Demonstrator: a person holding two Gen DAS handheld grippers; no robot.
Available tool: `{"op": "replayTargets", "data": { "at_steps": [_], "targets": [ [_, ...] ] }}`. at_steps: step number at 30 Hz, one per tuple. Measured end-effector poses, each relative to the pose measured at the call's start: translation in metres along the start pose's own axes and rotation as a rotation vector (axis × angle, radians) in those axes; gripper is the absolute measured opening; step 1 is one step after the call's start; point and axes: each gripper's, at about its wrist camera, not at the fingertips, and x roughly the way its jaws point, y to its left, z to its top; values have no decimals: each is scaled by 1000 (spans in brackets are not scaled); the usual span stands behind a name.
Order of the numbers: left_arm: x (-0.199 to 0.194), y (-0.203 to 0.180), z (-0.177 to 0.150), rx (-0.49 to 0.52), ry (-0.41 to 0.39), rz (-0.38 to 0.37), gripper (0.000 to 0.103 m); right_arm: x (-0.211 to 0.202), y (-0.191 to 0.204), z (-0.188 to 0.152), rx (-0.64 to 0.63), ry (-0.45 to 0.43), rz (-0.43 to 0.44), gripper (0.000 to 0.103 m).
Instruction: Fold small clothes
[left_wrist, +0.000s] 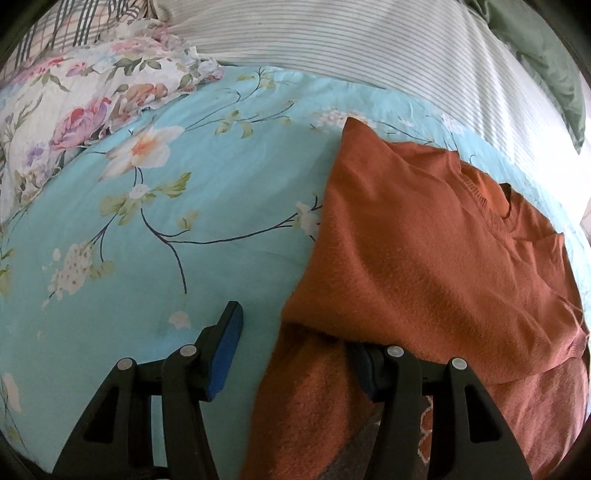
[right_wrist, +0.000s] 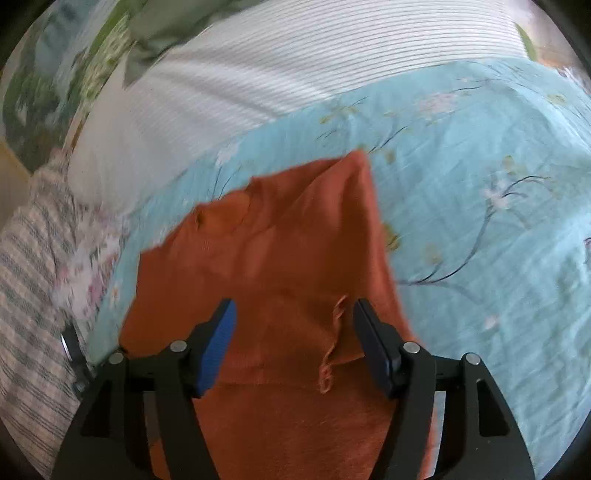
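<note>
A rust-orange knit top (left_wrist: 424, 258) lies partly folded on a light blue floral bedsheet (left_wrist: 166, 206), neckline toward the far right. My left gripper (left_wrist: 295, 354) is open at the top's near left edge; its left finger (left_wrist: 225, 354) is over the sheet, and the cloth drapes over its right finger (left_wrist: 369, 373). In the right wrist view the same top (right_wrist: 277, 251) lies below my right gripper (right_wrist: 293, 347), which is open with both blue pads over the cloth. A loose frayed thread (right_wrist: 332, 350) hangs between them.
A white striped pillow (left_wrist: 351, 48) lies across the back of the bed, with a green cloth (left_wrist: 546, 66) beyond it. A flowered quilt (left_wrist: 74, 103) is bunched at the left. A checked blanket (right_wrist: 33, 295) lies at the left in the right wrist view.
</note>
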Motion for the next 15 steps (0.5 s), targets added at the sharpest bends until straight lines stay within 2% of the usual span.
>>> {"op": "replayTargets", "data": {
  "at_steps": [3, 5, 6, 7, 9, 10, 13, 15],
  "targets": [
    [-1, -1, 0, 11, 0, 6, 57, 24, 3, -1, -14, 32, -84, 67],
    [-2, -1, 0, 15, -1, 8, 57, 38, -2, 0, -15, 49, -133, 61],
    [-2, -1, -1, 14, -2, 7, 57, 42, -4, 0, -26, 58, -144, 50],
    [-2, 0, -1, 15, -2, 6, 57, 43, -2, 0, -40, 59, -141, 29],
    [-1, -1, -2, 17, -2, 8, 57, 40, -1, 5, -37, 64, -63, 5],
    [-1, -1, -2, 18, -2, 9, 57, 34, 1, 10, -44, 42, -45, 5],
    [-2, -1, -1, 17, -1, 6, 57, 8, 3, 25, -71, -50, -68, 5],
    [-3, -1, -2, 17, -4, 10, 57, 1, -3, 34, -76, -81, -115, 5]
  ]
}}
